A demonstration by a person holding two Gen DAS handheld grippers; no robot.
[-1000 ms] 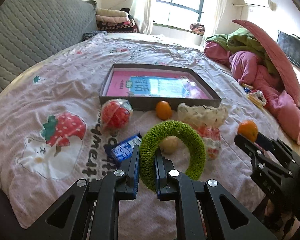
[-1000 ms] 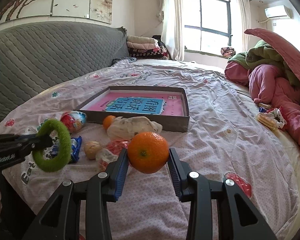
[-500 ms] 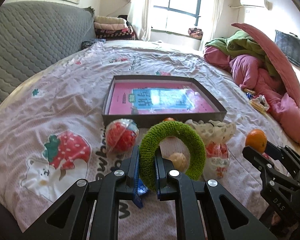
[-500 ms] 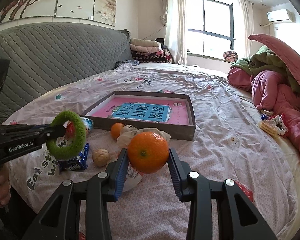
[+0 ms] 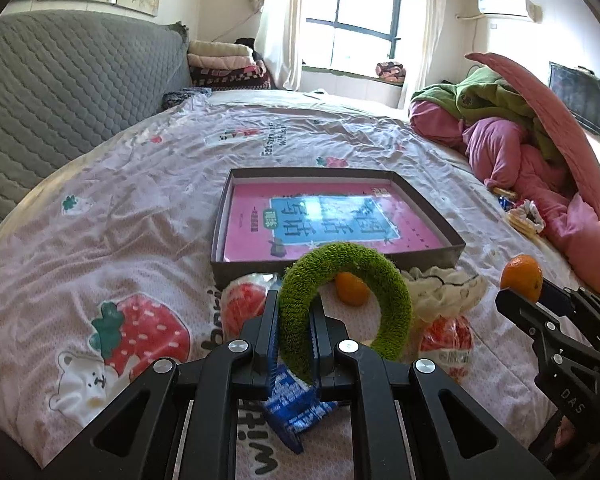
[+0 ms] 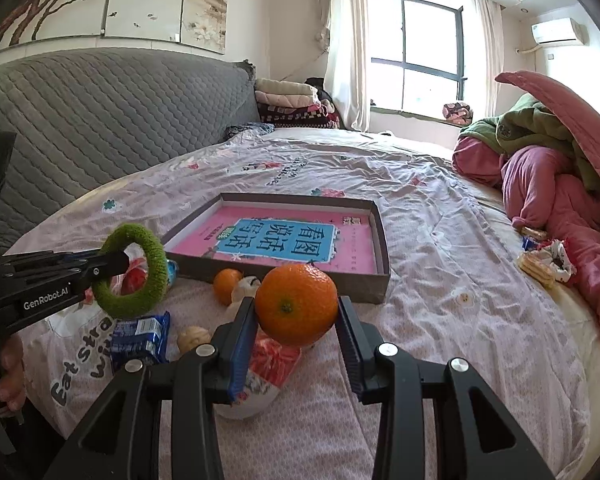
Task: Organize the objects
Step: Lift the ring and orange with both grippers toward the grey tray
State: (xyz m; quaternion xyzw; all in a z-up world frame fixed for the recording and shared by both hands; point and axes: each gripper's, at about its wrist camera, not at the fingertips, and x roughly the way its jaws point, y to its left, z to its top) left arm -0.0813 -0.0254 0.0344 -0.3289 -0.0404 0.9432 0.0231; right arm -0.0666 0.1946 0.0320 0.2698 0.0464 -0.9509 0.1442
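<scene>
On a bed covered by a pink strawberry-print sheet (image 5: 112, 216), a shallow grey box (image 5: 454, 246) with a pink and blue book (image 5: 324, 224) lying flat inside sits ahead of both grippers, and a small pile of loose things lies just in front of its near wall. Held above that pile, the left gripper (image 5: 294, 330) is clamped on the rim of a fuzzy green ring (image 5: 346, 300), which stands upright between its jaws; beside it, the right gripper (image 6: 296, 320) is clamped on a large orange (image 6: 296, 304) at its widest part, also lifted clear of the sheet. Judging from the task, both are likely headed for the box. The orange is round and smooth, gripped only at two narrow strips, so a jolt or tilt could let it roll out and away across the soft bedding. The ring is pinched at one edge and could swing or catch the box wall if lowered too soon. Both grippers are near each other and could bump while crossing to the box. The right wrist view shows a blue snack packet (image 6: 140, 338), a walnut (image 6: 194, 338) and part of the person's hand (image 6: 10, 376) at the lower left, plus the ring seen side-on. The left wrist view shows the packet only partly behind its own jaws, but gives a clearer look at a second small orange (image 5: 352, 288) through the ring, a red and white wrapped ball (image 5: 242, 306), and a white frilled item (image 5: 444, 292) near the box.
</scene>
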